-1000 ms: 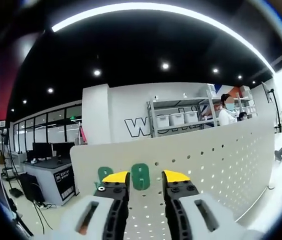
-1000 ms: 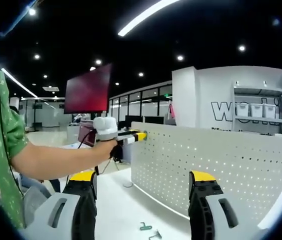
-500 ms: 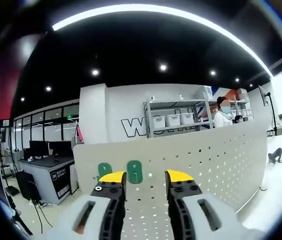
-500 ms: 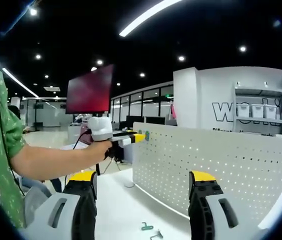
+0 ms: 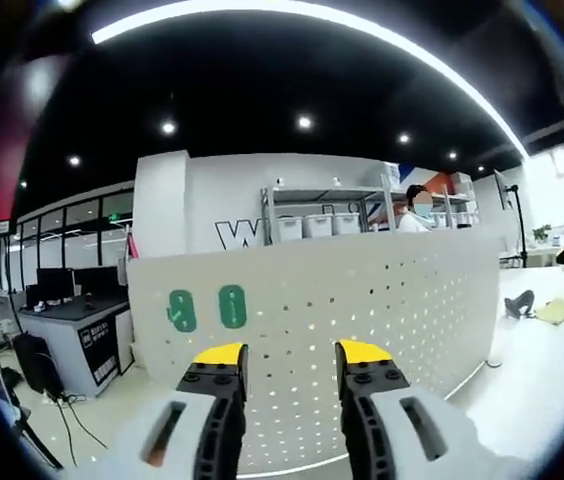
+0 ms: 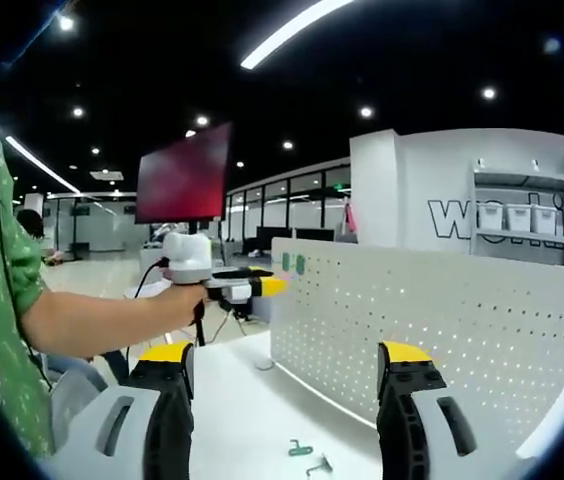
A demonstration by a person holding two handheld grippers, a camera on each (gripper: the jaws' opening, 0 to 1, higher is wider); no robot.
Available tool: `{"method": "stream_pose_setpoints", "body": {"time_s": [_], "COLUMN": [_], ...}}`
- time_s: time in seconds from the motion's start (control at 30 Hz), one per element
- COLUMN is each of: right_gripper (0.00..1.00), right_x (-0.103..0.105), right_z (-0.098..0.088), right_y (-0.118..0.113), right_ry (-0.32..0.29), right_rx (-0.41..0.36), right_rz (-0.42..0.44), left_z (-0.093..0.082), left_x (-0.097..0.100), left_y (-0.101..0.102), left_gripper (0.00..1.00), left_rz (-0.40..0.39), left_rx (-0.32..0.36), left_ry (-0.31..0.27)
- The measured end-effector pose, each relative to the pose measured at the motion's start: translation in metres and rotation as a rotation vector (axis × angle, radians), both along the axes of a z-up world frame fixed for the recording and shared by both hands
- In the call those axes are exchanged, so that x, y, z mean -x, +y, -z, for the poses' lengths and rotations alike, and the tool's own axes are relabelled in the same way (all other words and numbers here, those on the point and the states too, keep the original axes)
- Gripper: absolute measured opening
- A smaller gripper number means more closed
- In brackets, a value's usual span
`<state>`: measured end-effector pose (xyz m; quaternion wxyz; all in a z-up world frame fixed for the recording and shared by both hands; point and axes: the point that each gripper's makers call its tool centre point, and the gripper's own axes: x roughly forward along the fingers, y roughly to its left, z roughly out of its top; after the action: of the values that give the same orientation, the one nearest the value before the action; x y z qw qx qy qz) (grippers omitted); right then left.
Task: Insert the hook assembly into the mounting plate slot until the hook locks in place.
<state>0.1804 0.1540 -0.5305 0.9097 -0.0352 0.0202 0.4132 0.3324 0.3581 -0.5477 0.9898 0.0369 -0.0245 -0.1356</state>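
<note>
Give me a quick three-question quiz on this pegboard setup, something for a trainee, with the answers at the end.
1. True or false: the left tongs are clamped on a green piece.
2. How many green pieces sit on the white pegboard, near its top edge? A one, B two, C four.
3. Fill in: in the right gripper view, the small loose hooks lie on the white table in front of the ____.
Key: 1 false, the jaws stand apart and empty. 2 B. 3 pegboard.
</note>
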Motion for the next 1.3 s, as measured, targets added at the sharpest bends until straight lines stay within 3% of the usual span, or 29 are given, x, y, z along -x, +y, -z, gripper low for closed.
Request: {"method": "stream_pose_setpoints", "body": {"time_s": [0.3,0.63,0.9,1.3], "right_gripper": [0.76,0.77,0.77,0.77], "right_x": [0.008,0.016,0.021,0.029], "right_z": [0.011,0.026,0.043,0.068], "right_y": [0.000,-0.004,-0.005,-0.010], "right_ry": [0.021,0.045,0.077,0.134], "right_rx": [0.008,0.023,0.040,0.057], "right_rz": [-0.002,0.001,-0.005,-0.007], "left_z": [0.028,0.062,0.097,0.129], "left_x": [0.019,0.050,0.074,0.099], "left_y": [-0.026,-0.045,-0.056,-0.073], "left_gripper": [0.38,0.38,0.37,0.36], "left_rz": [0.098,0.153,0.172,0.190], "left_rx": [-0.006,-0.012,0.008,0.018], "left_ry": [0.072,0.133,0.199,0.263]}}
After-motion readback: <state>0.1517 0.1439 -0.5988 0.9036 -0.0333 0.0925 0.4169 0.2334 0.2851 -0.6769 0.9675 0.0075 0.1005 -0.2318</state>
